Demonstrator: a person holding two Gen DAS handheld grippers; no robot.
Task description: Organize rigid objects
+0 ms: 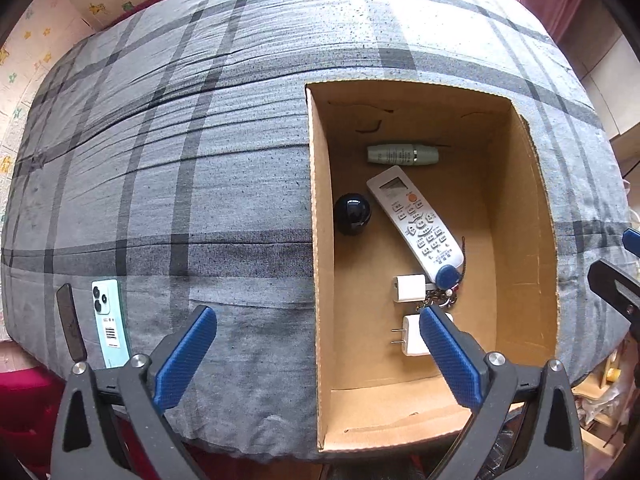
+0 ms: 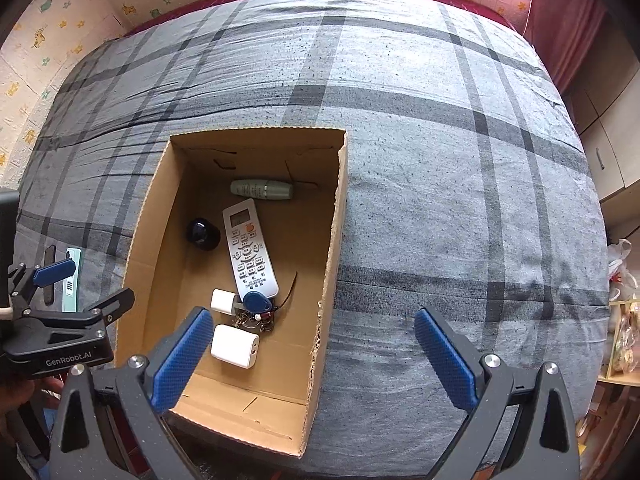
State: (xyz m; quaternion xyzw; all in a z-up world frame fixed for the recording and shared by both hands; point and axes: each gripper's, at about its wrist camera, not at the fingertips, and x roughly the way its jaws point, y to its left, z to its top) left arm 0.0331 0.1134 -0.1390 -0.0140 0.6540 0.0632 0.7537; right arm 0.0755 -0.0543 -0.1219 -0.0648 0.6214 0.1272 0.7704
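A brown cardboard box sits on a bed with a grey checked blanket; the box is already holding most of the small hard things. Inside it lie a white remote, a pale green bottle at the far end, a shiny black ball by the left wall, a blue key tag with its keys, and two white chargers near the front.

Two things are still outside; a mint green phone and a thin dark phone lie side by side on the blanket, well to the left of the box, close to the near edge of the bed. Both point their long sides away from us, near to far.

The left gripper has its jaws wide open with nothing in them; it hangs over the left wall of the box, pointing down. The phones are to its left, so I think it must slide left to reach them, and its jaws would close across the short side of a phone. The right gripper is wide open and empty too; it hangs over the right wall of the box, much farther from the phones. So the left one looks like the better pick.

Writing: the left tool says "GenRobot.AI" in the right wrist view; the green phone has a barcode sticker too small to read; the remote's button words are too tiny as well.
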